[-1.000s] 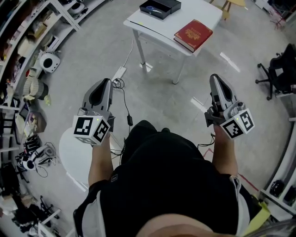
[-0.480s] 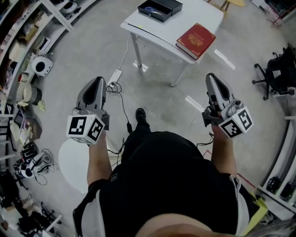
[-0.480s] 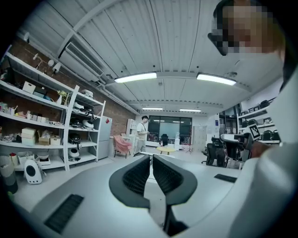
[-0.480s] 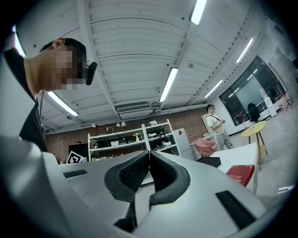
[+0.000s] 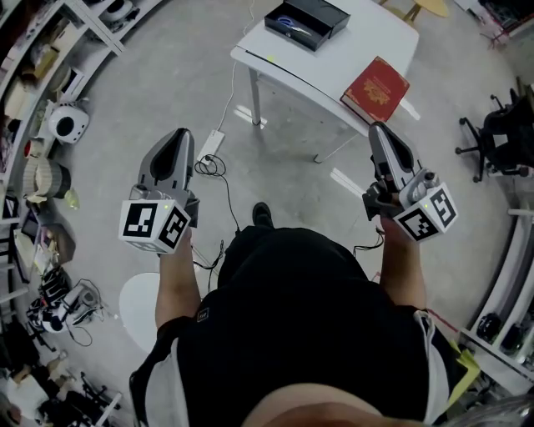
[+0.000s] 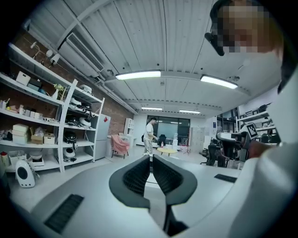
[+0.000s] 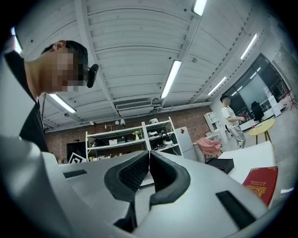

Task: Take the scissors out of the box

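A black open box sits on the far end of a white table; blue-handled scissors lie inside it. The same box shows small in the right gripper view. My left gripper is held over the floor, well short of the table, jaws shut and empty. My right gripper hovers near the table's front right corner, beside a red book, its jaws shut on nothing.
The red book lies at the table's near edge. Shelving with clutter lines the left side. A power strip and cables trail on the floor. Office chairs stand at right. A person stands far off.
The table, box and book have drawn nearer and shifted right in the head view as the person walked toward them. Both grippers kept shut and moved along with the body.
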### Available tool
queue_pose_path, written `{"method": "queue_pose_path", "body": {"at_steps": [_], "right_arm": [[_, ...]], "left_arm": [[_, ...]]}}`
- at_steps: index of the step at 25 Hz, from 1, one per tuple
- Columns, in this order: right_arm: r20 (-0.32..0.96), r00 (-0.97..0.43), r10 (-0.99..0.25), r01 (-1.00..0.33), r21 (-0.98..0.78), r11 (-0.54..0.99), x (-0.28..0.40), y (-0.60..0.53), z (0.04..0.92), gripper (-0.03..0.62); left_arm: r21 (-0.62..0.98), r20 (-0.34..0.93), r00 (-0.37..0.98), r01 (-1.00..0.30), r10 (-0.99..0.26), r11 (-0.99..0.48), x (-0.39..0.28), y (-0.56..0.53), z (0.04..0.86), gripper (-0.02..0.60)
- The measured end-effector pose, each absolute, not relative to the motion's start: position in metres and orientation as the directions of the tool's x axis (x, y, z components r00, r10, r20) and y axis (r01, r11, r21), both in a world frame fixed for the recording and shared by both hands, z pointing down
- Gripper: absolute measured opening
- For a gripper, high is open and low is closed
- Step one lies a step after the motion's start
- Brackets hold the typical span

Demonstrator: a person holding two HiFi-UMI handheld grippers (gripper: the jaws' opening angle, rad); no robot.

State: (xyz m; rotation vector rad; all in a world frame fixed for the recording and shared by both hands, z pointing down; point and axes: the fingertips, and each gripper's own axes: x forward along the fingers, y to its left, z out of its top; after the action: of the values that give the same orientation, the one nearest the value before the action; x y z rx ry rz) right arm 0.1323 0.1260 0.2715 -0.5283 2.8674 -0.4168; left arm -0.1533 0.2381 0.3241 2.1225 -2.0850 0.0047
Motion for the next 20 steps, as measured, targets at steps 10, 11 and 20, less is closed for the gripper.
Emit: {"method": "queue_pose_path", "body": {"at_steps": [10, 11, 20], "right_arm": [[-0.132, -0.919, -0.372, -0.324, -0.288, 0.901, 0.055, 0.102, 0.26, 0.029], [-0.129, -0.919, -0.371, -0.324, -0.287, 0.902, 0.05, 0.1, 0.26, 0.029], [-0.13, -0.92, -0.37, -0.317, -0.31, 0.897, 0.028, 0.058, 0.271, 0.029]], "left_arm": [[0.122, 0.117, 0.055, -0.992, -0.992, -0.041, -0.219, 0.207, 0.328, 0.034], [0.121, 0.116, 0.059, -0.992, -0.992, -0.045, -0.222, 0.203, 0.328, 0.034], [0.115, 0.132, 0.073, -0.992, -0.989, -0.058, -0.238, 0.162, 0.334, 0.034]]}}
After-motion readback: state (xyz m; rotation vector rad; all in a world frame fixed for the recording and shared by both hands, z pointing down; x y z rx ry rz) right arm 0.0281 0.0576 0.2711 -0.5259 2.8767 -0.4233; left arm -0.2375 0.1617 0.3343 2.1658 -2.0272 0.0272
